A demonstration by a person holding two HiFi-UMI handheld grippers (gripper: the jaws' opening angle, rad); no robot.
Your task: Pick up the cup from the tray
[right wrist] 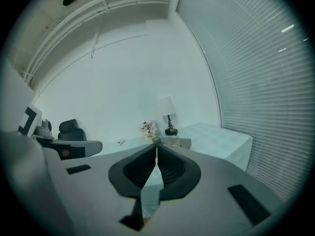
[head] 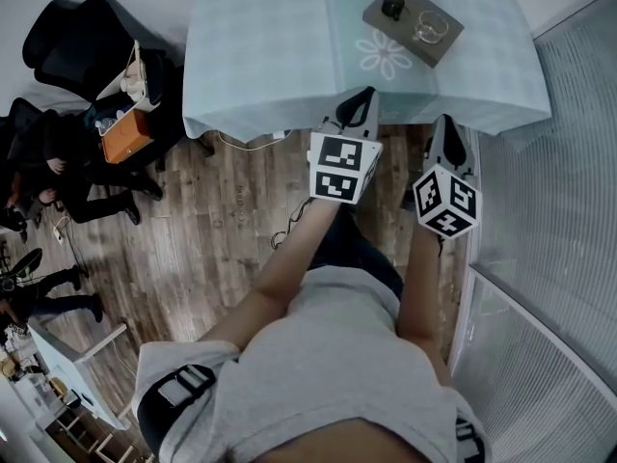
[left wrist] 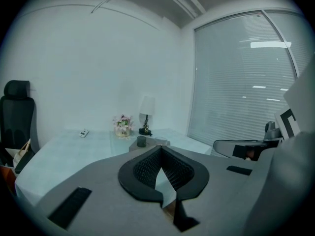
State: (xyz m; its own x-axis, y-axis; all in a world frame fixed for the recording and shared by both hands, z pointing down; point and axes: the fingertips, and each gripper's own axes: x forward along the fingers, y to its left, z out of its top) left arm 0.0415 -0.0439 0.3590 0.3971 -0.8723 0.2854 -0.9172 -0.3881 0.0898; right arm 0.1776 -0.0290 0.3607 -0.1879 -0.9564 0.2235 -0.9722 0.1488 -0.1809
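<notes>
- left gripper: jaws closed on nothing, held just short of the surface edge
- right gripper: jaws closed, empty, beside the left
- tray on the surface holds glass cup and dark cup, well apart from both grippers

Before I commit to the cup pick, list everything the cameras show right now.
table: one, pale checked cloth, ahead of person
tray: one, grey, table's far right
dark cup: one, on tray
glass cup: one, clear, on tray beside dark cup
remote: one, white, table's far side
lamp: one, white shade, table's back
flowers: one bunch, pinkish, beside lamp
office chair: at least one, black, left of table
box: one, orange, by chair
blinds: white, right side
left gripper: grey, shut, empty, near table's front edge
right gripper: grey, shut, empty, alongside
</notes>
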